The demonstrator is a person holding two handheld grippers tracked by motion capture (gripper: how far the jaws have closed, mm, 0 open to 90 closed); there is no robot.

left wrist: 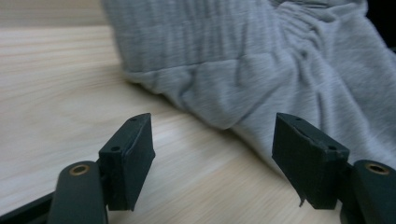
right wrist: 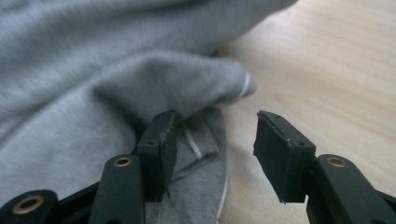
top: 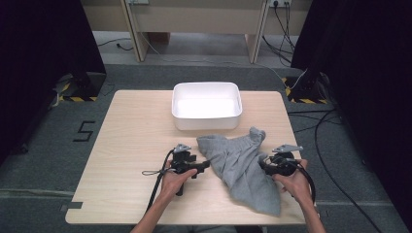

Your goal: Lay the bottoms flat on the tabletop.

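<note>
A grey pair of sweat shorts (top: pixel 243 167) lies crumpled on the wooden table (top: pixel 126 141), in front of a white tub (top: pixel 206 105). My left gripper (top: pixel 203 165) is at the garment's left edge, pointing right. Its jaws stand open over bare wood, and the cloth's hem (left wrist: pixel 224 93) lies just beyond them. My right gripper (top: pixel 265 165) is at the garment's right edge, pointing left. Its jaws are apart; the grey fabric with a white drawstring (right wrist: pixel 194 144) lies under the gap and by the left fingertip (right wrist: pixel 161 154), with nothing pinched.
The white tub (top: pixel 206 105) is empty and stands at the table's far middle. Bare tabletop lies to the left of the garment. Cables (top: pixel 335 145) run over the grey floor to the right of the table, and dark curtains hang at both sides.
</note>
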